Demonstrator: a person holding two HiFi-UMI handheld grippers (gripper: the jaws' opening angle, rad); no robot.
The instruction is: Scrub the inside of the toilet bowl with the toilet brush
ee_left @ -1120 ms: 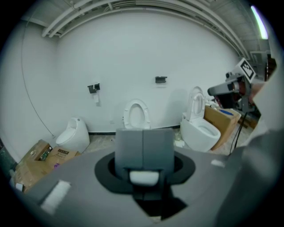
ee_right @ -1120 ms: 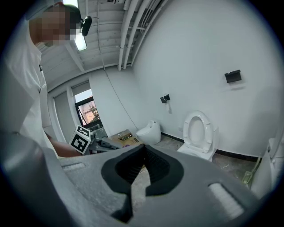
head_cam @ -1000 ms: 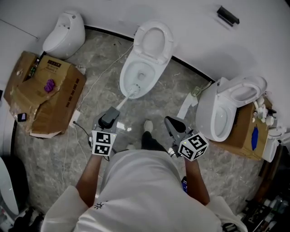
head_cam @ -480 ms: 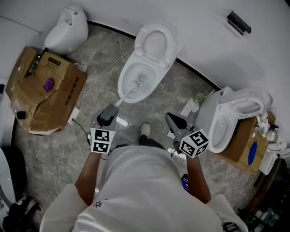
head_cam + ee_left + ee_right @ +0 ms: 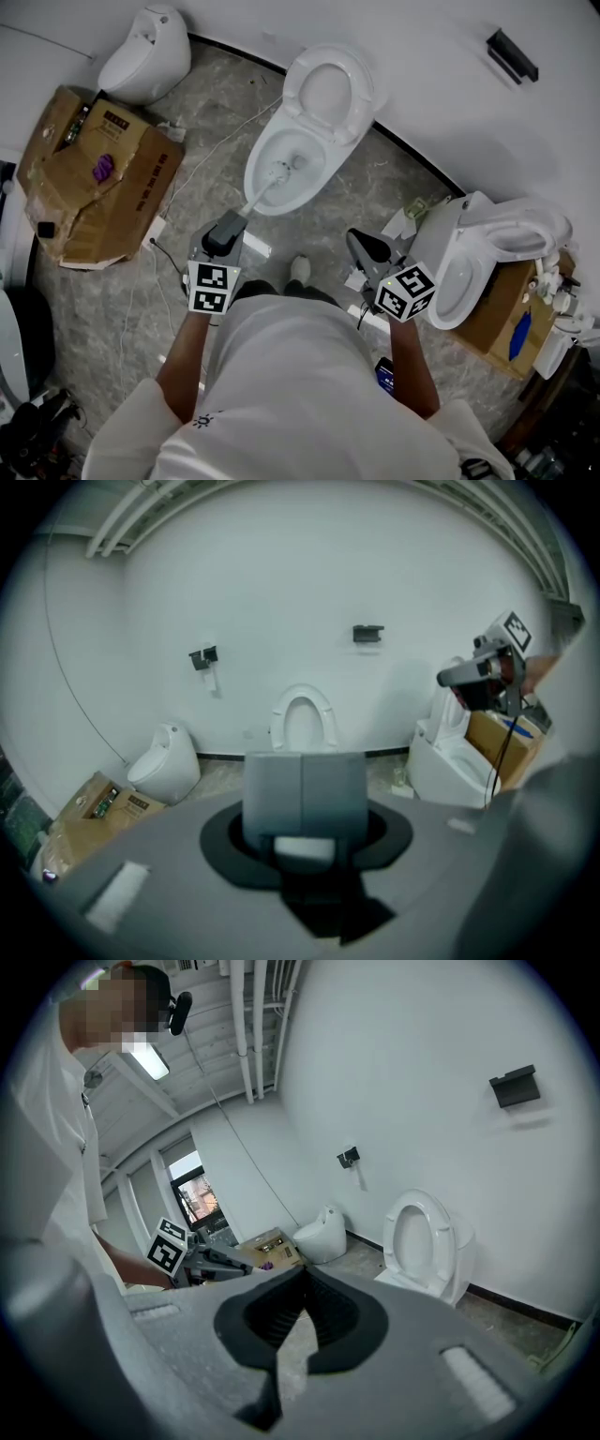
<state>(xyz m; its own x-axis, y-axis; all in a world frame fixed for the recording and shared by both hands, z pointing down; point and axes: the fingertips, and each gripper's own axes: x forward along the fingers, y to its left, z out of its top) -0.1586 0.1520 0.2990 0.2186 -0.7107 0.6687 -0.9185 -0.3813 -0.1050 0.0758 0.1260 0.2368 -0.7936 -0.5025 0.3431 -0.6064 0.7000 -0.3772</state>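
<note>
Left gripper (image 5: pixel 229 228): pinched shut on the white handle of the toilet brush (image 5: pixel 262 194), low in front of the toilet.
Toilet brush: handle slants over the front rim of the toilet bowl (image 5: pixel 315 178); its head sits inside, near the bowl's middle.
Right gripper (image 5: pixel 365 247): jaws pressed together, nothing between them (well apart from the bowl, to its right).
Cardboard box (image 5: pixel 94 187): at the floor's left edge.

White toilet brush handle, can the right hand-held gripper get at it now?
Probably yes: the right hand-held gripper is empty, and only bare grey floor lies between it and the white toilet brush handle.
</note>
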